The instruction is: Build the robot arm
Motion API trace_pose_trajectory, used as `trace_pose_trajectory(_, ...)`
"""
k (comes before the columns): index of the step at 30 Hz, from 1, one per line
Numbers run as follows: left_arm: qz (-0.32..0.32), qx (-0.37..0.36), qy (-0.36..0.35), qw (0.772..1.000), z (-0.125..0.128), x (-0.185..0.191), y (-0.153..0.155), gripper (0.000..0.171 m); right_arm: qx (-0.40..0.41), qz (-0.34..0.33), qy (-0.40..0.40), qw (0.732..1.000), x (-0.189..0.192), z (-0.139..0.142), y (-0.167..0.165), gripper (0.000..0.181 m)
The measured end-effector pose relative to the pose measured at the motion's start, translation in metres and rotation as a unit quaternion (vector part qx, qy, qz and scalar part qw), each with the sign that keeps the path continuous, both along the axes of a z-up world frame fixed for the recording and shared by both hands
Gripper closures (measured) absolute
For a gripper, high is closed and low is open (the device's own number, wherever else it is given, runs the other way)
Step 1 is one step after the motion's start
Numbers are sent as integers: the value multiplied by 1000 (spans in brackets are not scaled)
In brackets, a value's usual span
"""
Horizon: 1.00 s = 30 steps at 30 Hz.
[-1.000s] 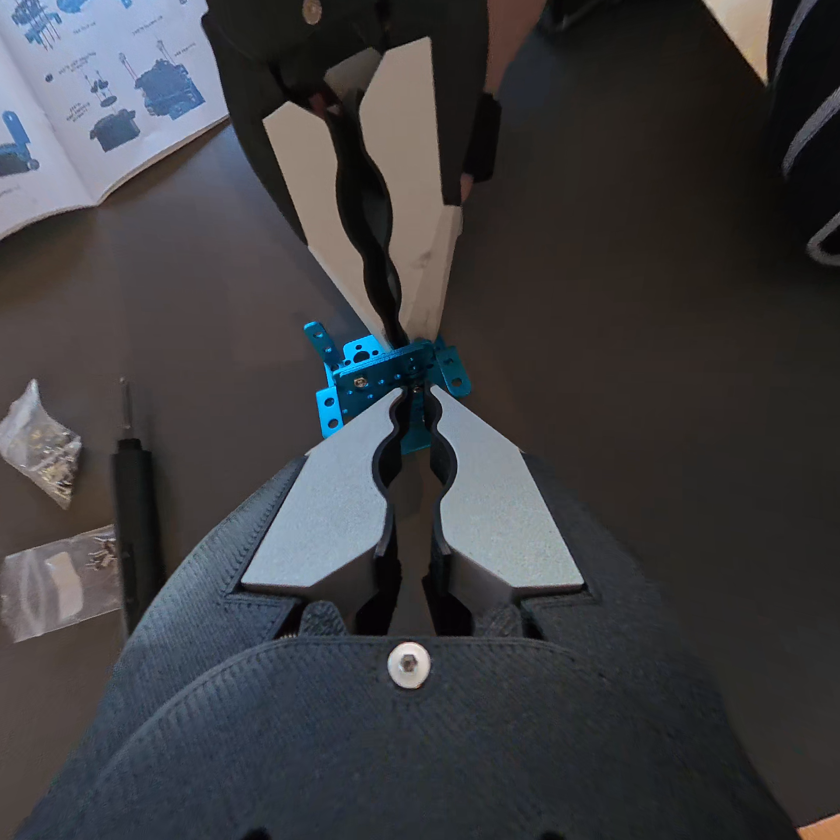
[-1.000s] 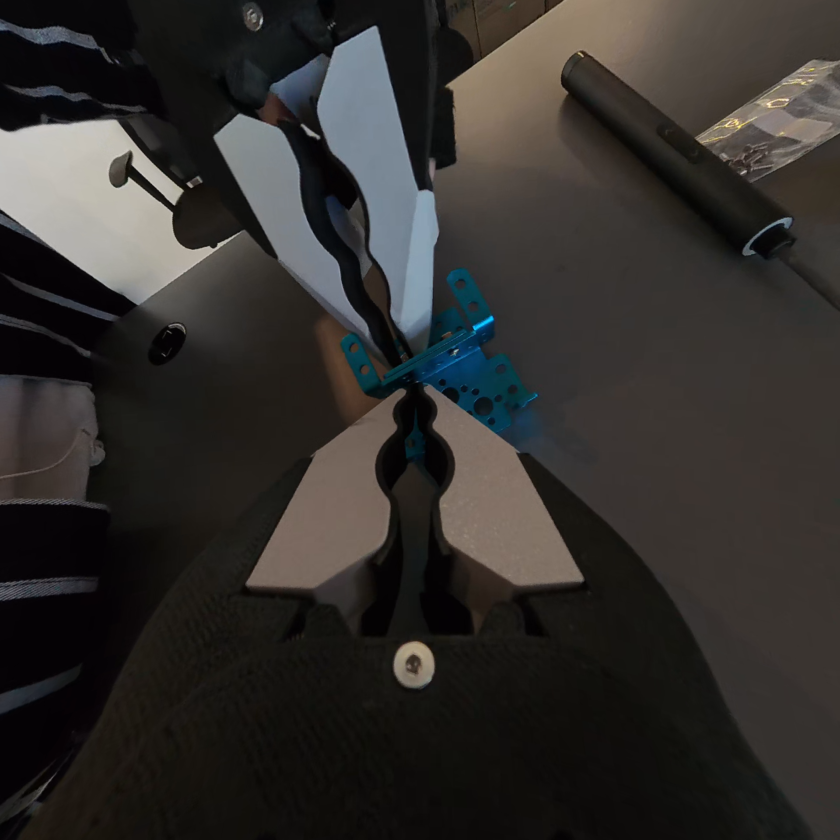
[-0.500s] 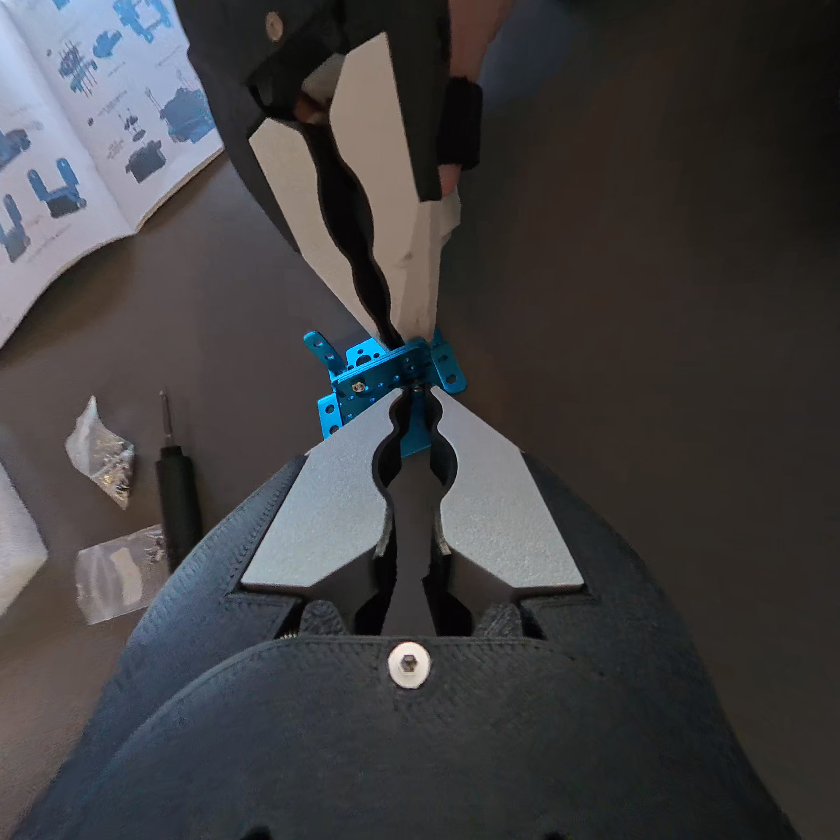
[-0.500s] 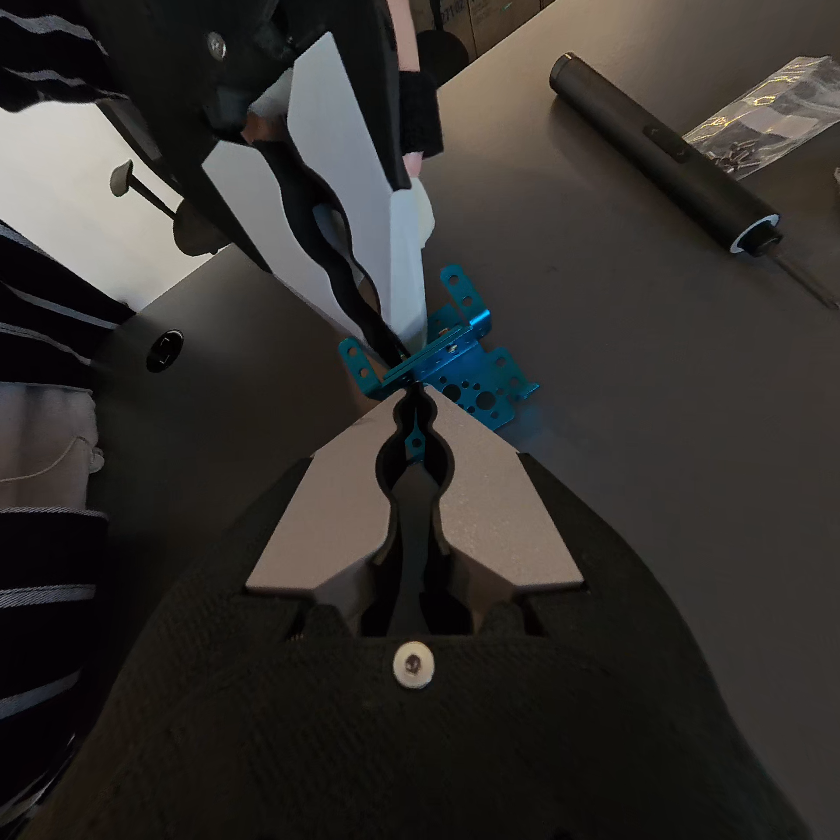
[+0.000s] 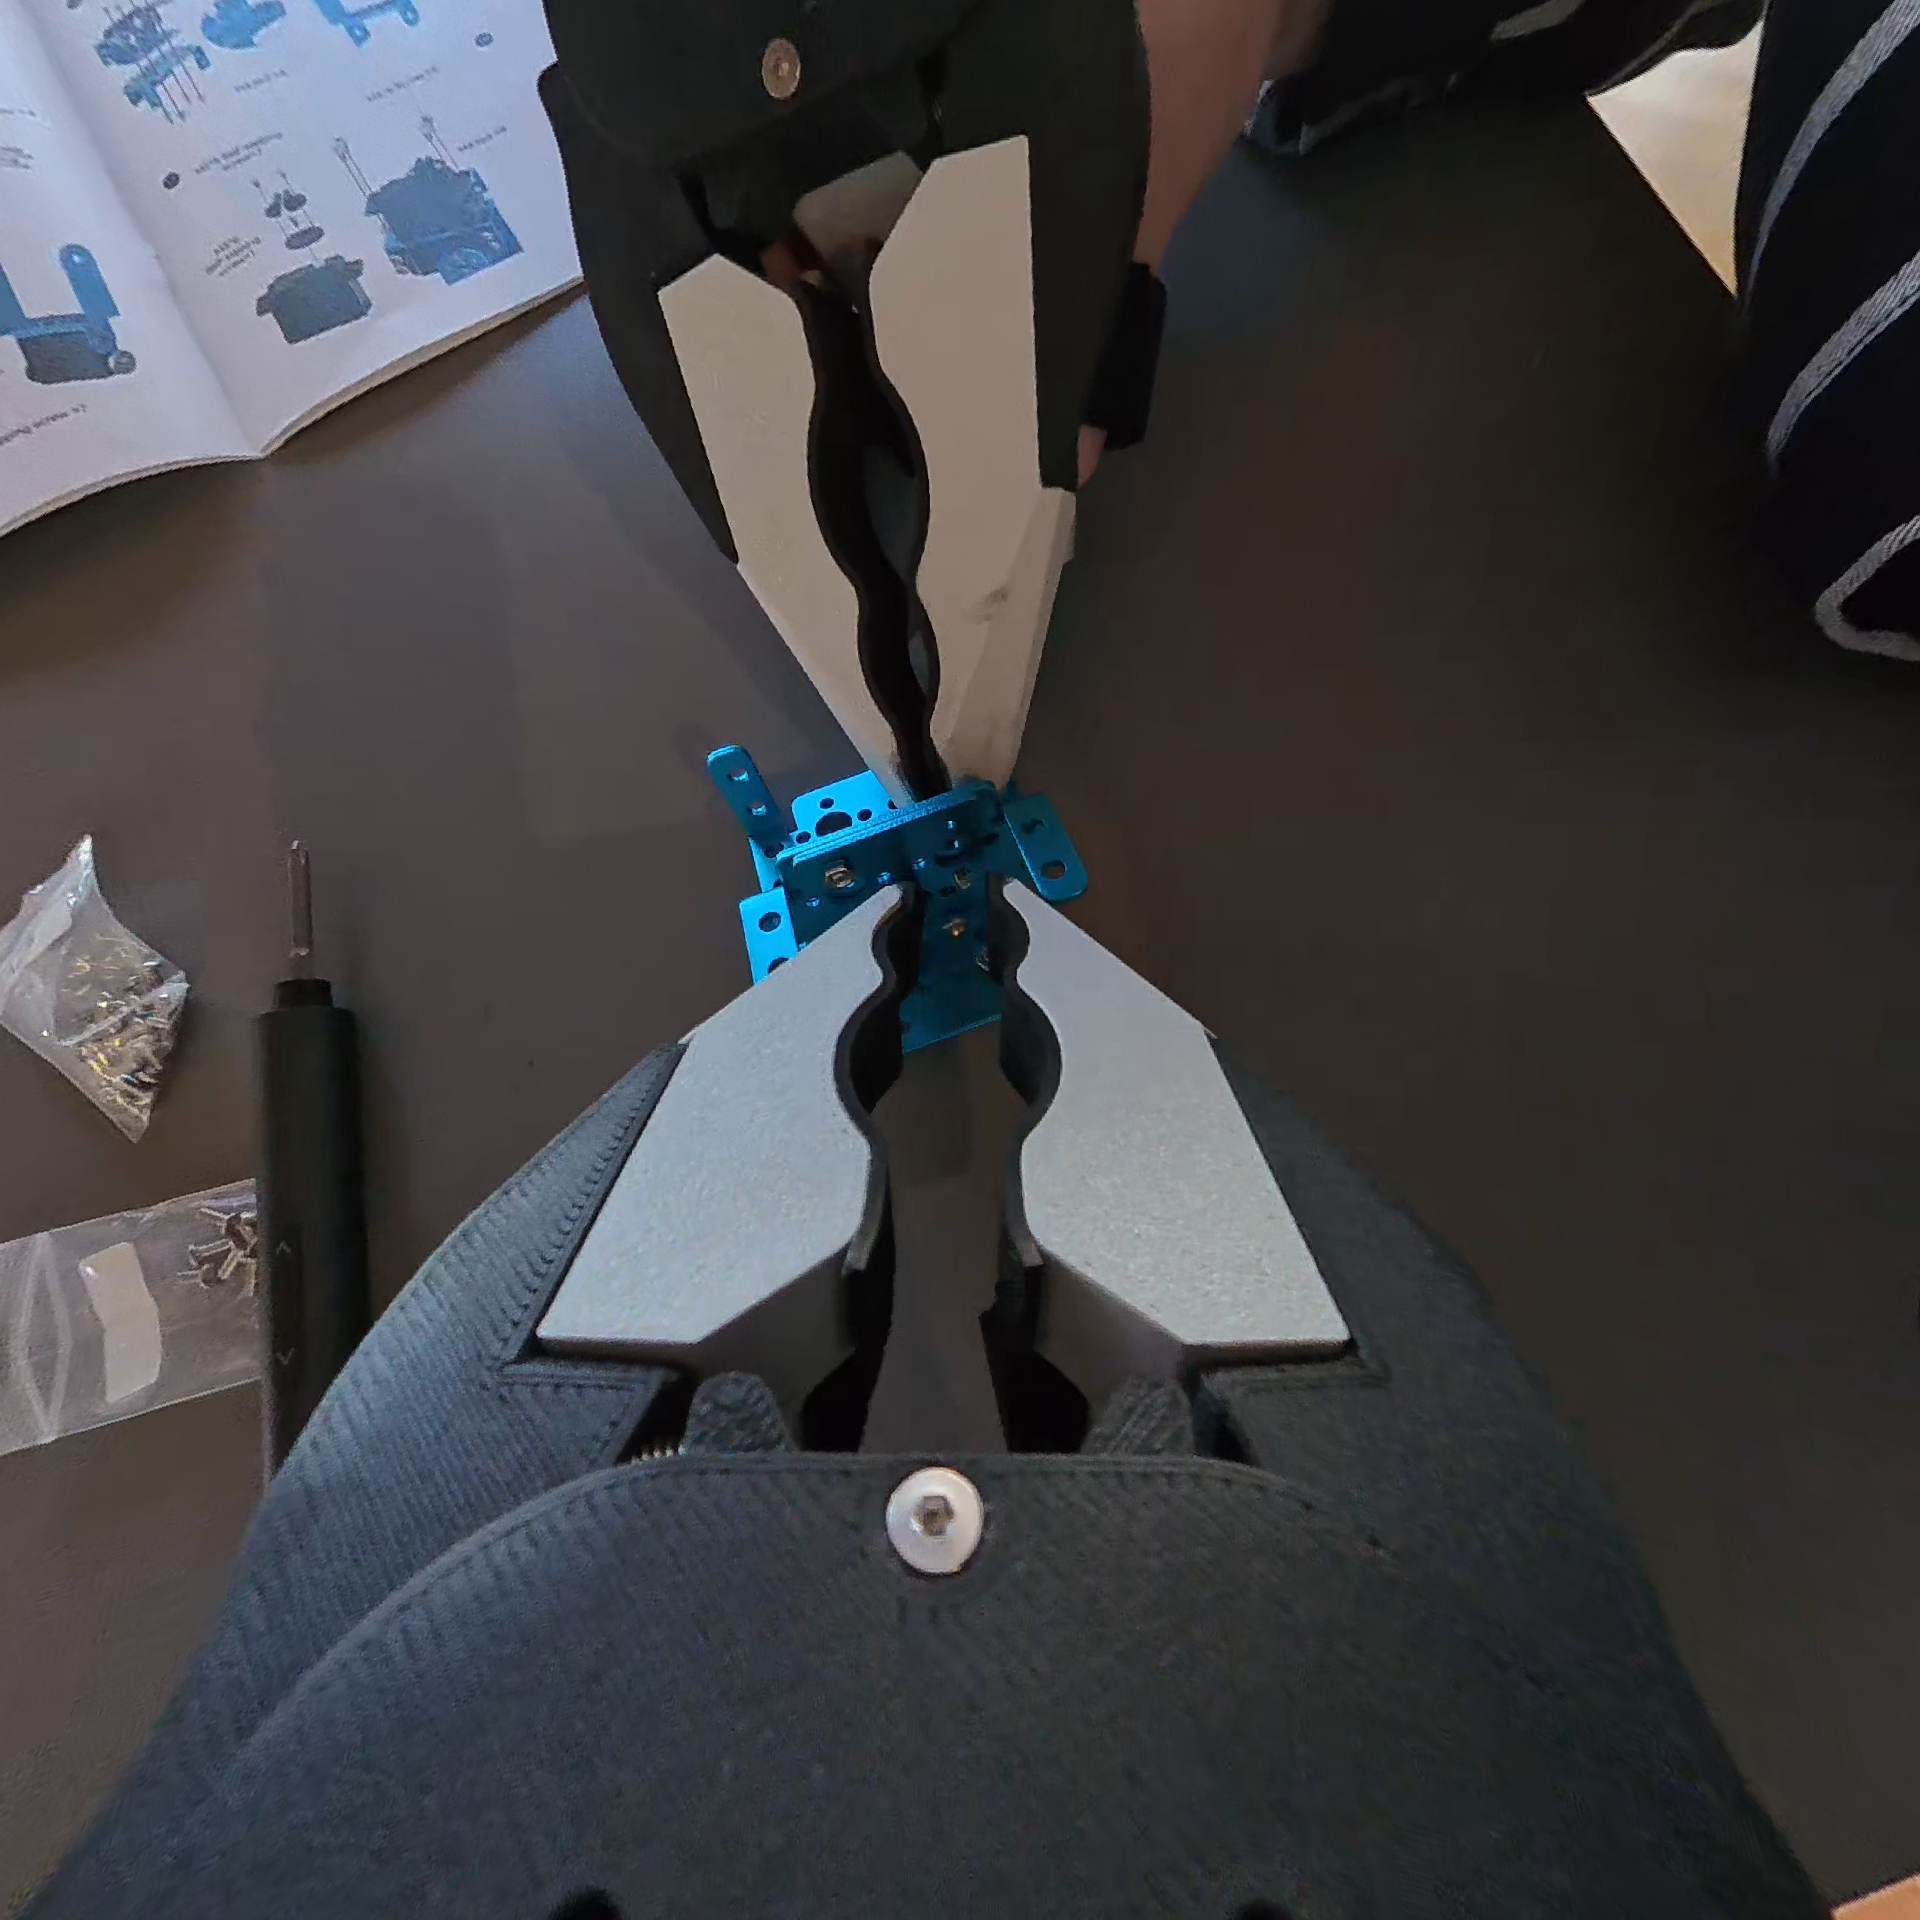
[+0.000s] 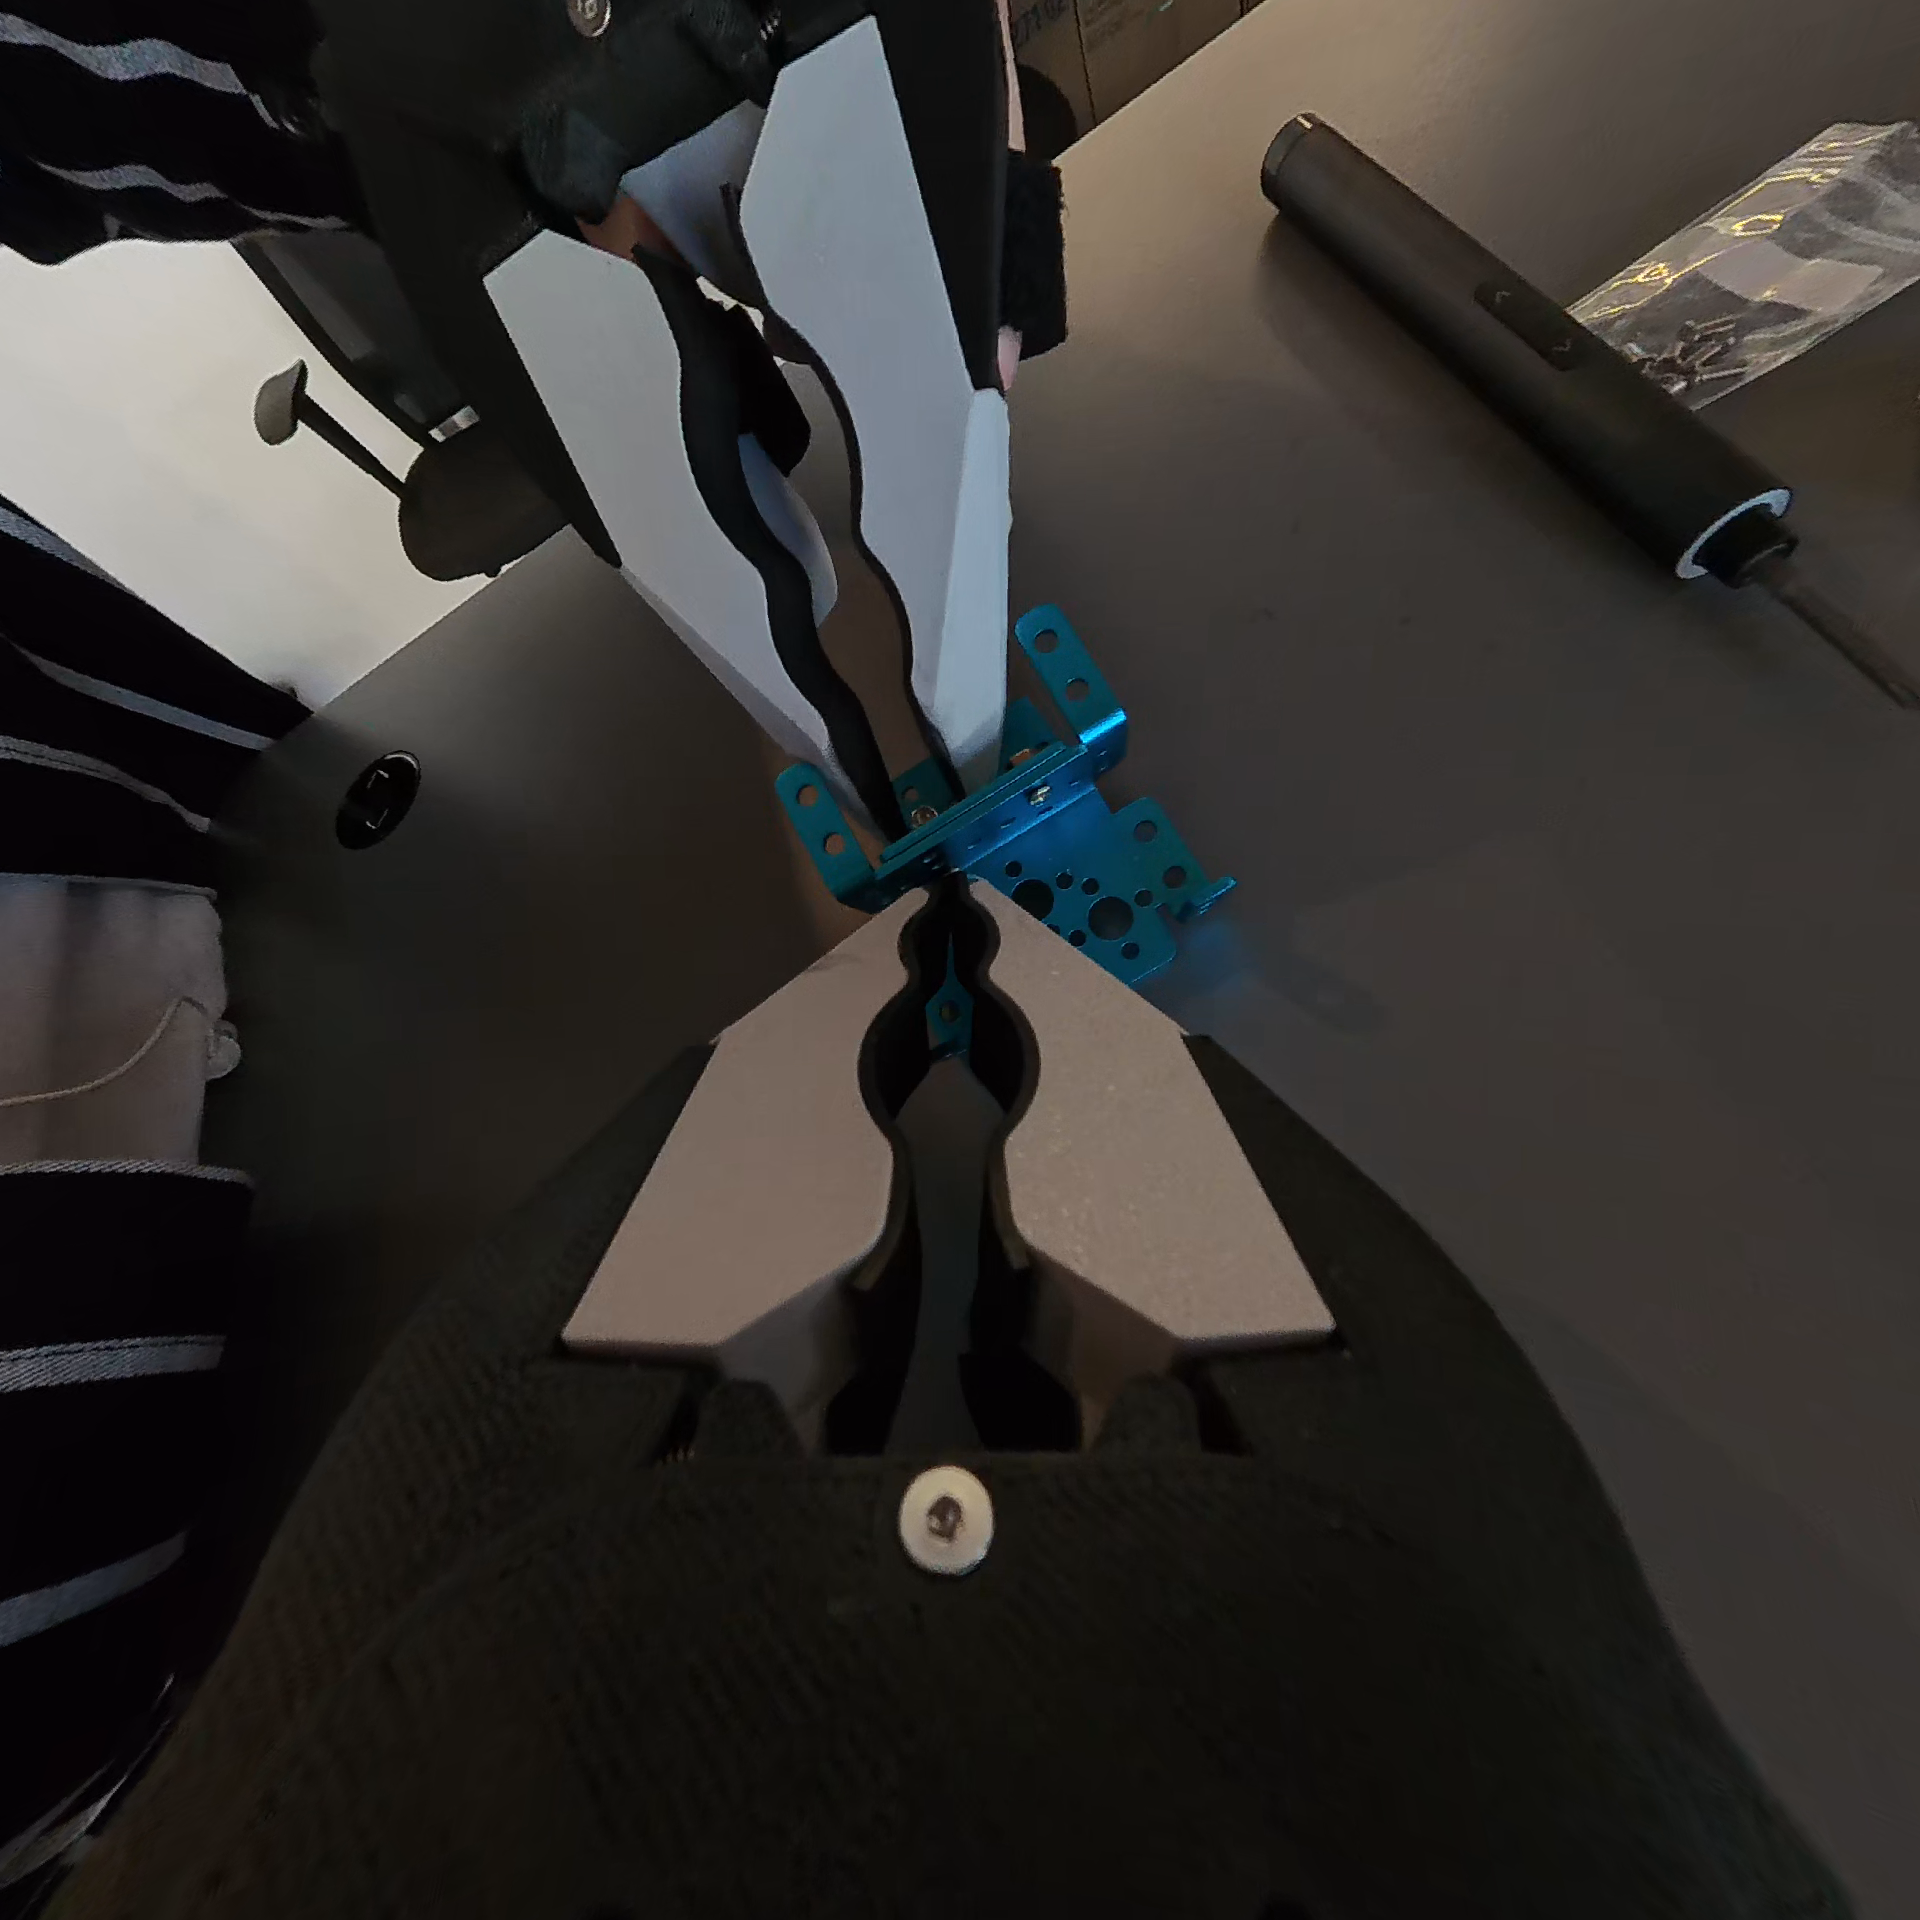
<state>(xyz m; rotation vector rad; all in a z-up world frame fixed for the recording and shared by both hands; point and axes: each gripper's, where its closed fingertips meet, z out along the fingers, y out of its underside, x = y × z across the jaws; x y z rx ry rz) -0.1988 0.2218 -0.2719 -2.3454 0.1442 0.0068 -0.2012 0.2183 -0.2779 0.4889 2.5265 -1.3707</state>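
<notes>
- Left gripper (image 5: 954, 902): jaws clamped on the blue perforated bracket assembly (image 5: 914, 862), held just above the dark table (image 5: 1455, 935).
- Right gripper (image 6: 948, 891): jaws pinched on the same assembly, opposite side.
- Beyond, left: electric screwdriver (image 5: 310, 1143), 2 screw bags (image 5: 94, 997), instruction booklet (image 5: 208, 260).

Glossy blue anodised metal bracket (image 5: 914, 883), matt dark table (image 5: 1455, 935), clear crinkled plastic bags (image 5: 94, 987), paper manual (image 5: 208, 260)
</notes>
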Motion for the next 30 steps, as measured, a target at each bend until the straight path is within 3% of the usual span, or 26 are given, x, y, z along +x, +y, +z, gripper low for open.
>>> trace_pose_trajectory(14,74,45,-30,996,4,-5,-13,159,0,1,1,1000,0,0,0,181)
trace_pose_trajectory(30,78,-16,-53,995,-12,-3,-4,160,-1,2,-1,1000,1,1,0,181)
